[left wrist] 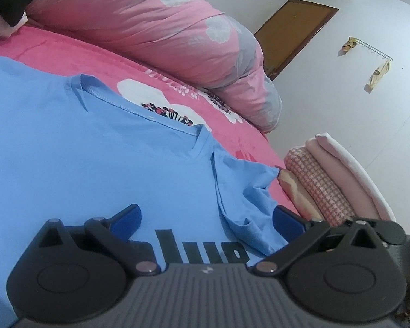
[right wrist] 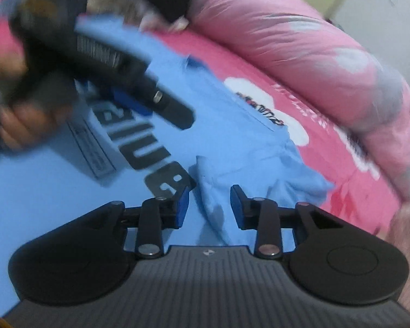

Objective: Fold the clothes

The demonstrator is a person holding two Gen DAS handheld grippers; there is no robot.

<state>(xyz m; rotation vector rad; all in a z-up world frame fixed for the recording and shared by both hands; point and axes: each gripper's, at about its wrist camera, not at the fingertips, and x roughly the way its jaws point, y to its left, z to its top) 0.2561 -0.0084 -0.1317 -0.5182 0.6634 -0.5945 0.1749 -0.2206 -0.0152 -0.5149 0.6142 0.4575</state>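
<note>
Bed [left wrist: 54, 52]: pink floral sheet, one rolled pink quilt [left wrist: 155, 27] along its far edge.

One blue T-shirt [left wrist: 68, 142] lies flat on the bed, printed side up, collar toward the quilt. Its long axis runs from the collar back toward both cameras and under them. One sleeve [right wrist: 246, 169] shows, rumpled and bunched at the shirt's side edge; the other is out of view.

One stack [left wrist: 328, 186] of folded clothes sits at the bed's edge just beside that sleeve; four layers can be counted.

Hand-held grippers: two.
- Left hand-held gripper [left wrist: 207, 218]: jaws wide apart, nothing clamped. It hangs low over the shirt's chest. The sleeve lies between its pads but closer to its right pad; contact cannot be told.
- Right hand-held gripper [right wrist: 210, 205]: jaws partly apart, nothing clamped. The sleeve lies directly ahead of the gap, its crumpled fabric reaching in between the pads. View is motion-blurred.

Judgement: both are near the sleeve, but the right one is better lined up. The sleeve fold inward looks like the next step, not yet done.
</note>
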